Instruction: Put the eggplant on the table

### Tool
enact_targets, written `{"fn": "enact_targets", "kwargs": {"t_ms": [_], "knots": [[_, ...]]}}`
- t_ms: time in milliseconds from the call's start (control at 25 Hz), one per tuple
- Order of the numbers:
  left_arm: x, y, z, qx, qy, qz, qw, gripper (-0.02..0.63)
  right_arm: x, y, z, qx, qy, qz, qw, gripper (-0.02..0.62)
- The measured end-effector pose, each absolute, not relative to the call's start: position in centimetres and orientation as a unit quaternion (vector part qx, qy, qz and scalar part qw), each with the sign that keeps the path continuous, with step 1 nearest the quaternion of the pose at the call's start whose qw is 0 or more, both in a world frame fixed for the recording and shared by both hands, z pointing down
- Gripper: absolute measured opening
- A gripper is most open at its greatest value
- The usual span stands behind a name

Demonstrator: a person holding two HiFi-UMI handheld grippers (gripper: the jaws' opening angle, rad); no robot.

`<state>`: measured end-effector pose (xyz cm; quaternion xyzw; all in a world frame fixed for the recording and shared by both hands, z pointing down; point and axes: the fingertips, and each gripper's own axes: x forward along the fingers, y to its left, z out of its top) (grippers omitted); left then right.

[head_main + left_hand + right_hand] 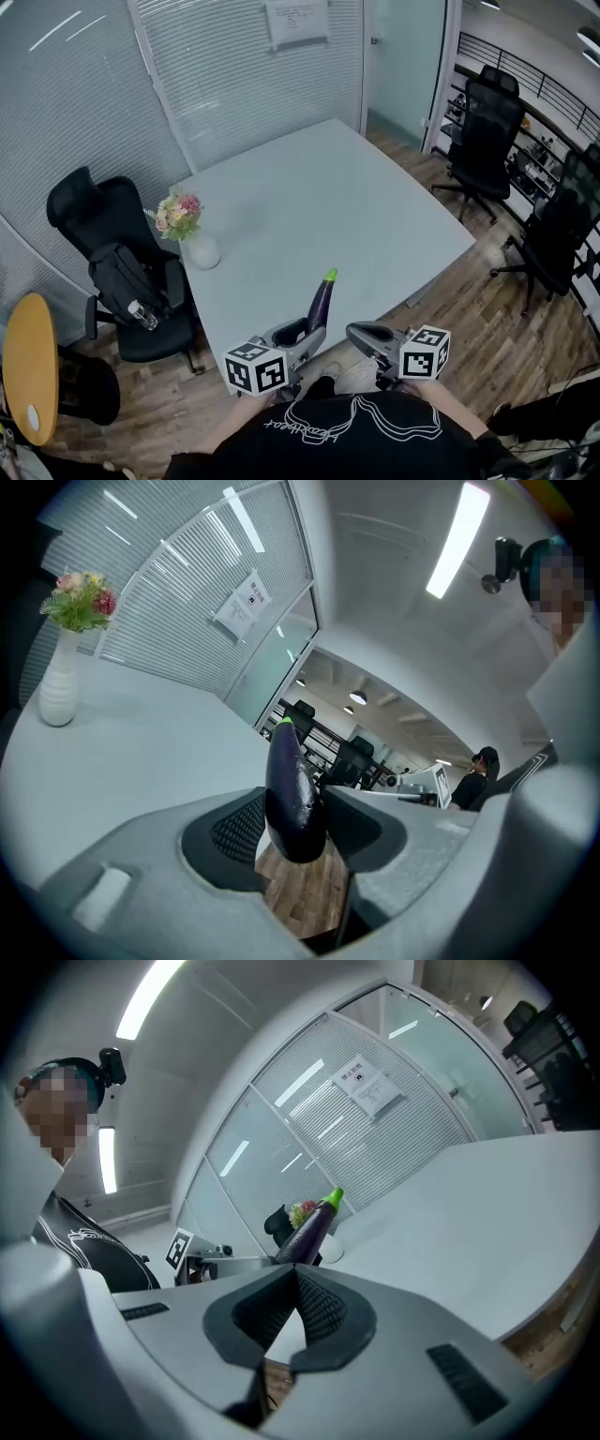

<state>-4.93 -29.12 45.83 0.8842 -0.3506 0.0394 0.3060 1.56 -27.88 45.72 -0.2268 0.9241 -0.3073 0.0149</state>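
Purple eggplant is gripped upright, green tip up, between the jaws of the left gripper over the near edge of the tabletop. The right gripper is held level alongside, jaws closed and empty.

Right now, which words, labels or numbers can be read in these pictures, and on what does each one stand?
Paper notice on the slatted wall: printed lines, too small to read.
Black shirt: white script print, upside down and blurred, unreadable.
Marker cubes: black-and-white square patterns only, no letters or numbers.
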Motion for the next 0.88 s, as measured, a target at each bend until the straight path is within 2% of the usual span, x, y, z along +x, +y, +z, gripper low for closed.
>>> {"fn": "enact_targets", "kwargs": {"t_ms": [880], "knots": [[-5.5, -40.2, 52.6, 0.861, -0.383, 0.09, 0.322, 0.202, 3.4, -36.5, 51.7, -0.259, 0.894, -0.365, 0.015, 0.009]]}}
